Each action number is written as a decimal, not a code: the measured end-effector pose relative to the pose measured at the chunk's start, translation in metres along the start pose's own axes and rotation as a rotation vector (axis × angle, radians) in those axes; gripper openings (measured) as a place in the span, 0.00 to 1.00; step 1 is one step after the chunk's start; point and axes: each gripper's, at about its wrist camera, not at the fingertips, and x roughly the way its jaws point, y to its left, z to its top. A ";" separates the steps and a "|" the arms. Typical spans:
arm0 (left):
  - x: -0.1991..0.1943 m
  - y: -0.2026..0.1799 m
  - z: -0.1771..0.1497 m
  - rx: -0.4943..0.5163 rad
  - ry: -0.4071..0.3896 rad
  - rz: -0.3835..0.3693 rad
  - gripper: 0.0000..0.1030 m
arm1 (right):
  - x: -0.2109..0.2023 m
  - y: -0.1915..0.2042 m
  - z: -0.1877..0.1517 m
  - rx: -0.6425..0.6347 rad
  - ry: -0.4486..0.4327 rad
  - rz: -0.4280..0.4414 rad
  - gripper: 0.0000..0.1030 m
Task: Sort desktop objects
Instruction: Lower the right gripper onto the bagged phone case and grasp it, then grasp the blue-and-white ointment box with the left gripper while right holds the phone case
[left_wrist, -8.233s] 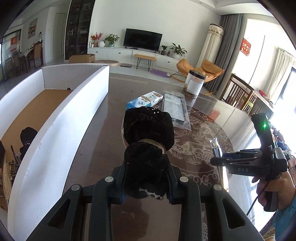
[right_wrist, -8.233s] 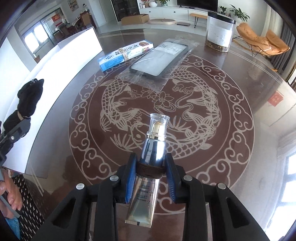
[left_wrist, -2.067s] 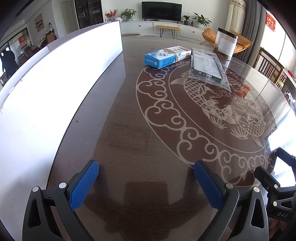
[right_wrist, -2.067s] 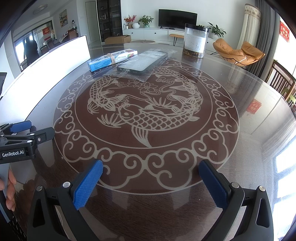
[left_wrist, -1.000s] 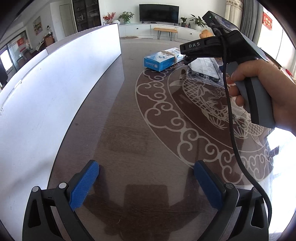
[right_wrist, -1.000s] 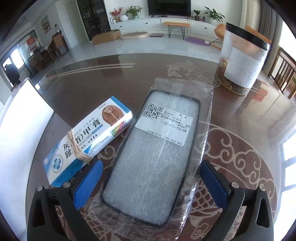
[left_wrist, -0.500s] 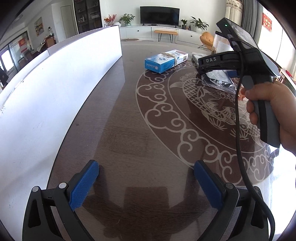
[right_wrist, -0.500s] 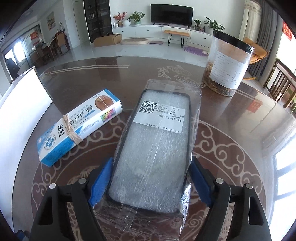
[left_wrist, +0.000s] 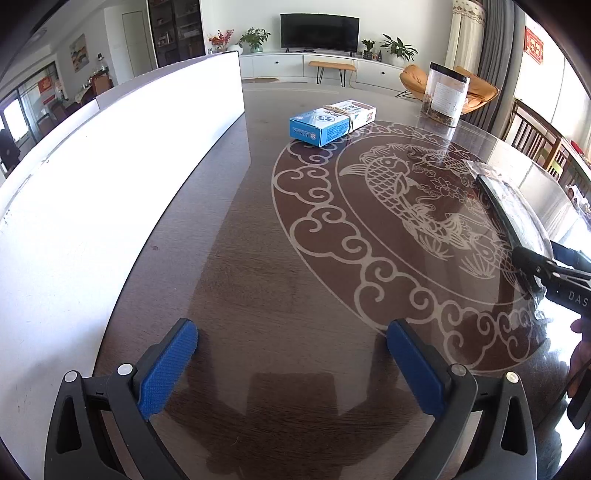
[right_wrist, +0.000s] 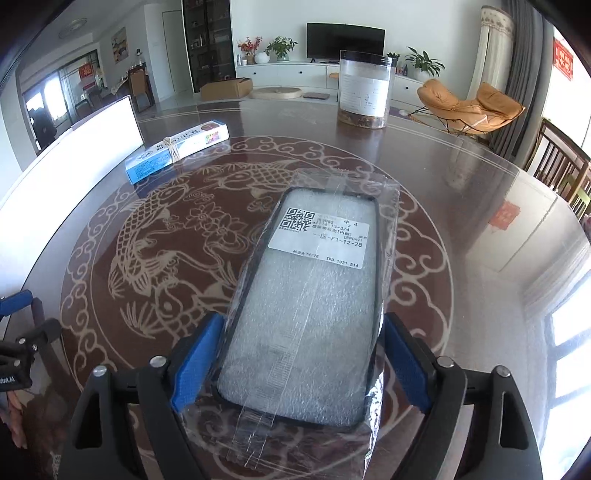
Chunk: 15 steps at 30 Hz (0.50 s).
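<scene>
**Carrying the bagged phone case to the sorting box**

The right gripper (right_wrist: 299, 363) held the black phone case in its clear plastic bag (right_wrist: 314, 295) above the dark patterned table (right_wrist: 480, 206); its blue pads (right_wrist: 195, 365) touched the case's long edges while the jaws eased apart, so the grip looked marginal; firmer squeezing seemed wise; it pointed steeply downward. The left gripper (left_wrist: 291, 373) hung wide open and empty beside the white box wall (left_wrist: 110, 177).
</scene>
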 end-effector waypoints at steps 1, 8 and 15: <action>0.000 0.000 0.000 0.000 0.002 0.000 1.00 | 0.001 0.001 0.000 -0.007 0.004 0.001 0.94; 0.014 -0.003 0.025 0.060 0.079 -0.037 1.00 | 0.006 0.000 0.000 -0.009 0.014 0.005 1.00; 0.055 -0.004 0.087 0.184 0.131 -0.111 1.00 | 0.006 0.001 0.000 -0.009 0.014 0.004 1.00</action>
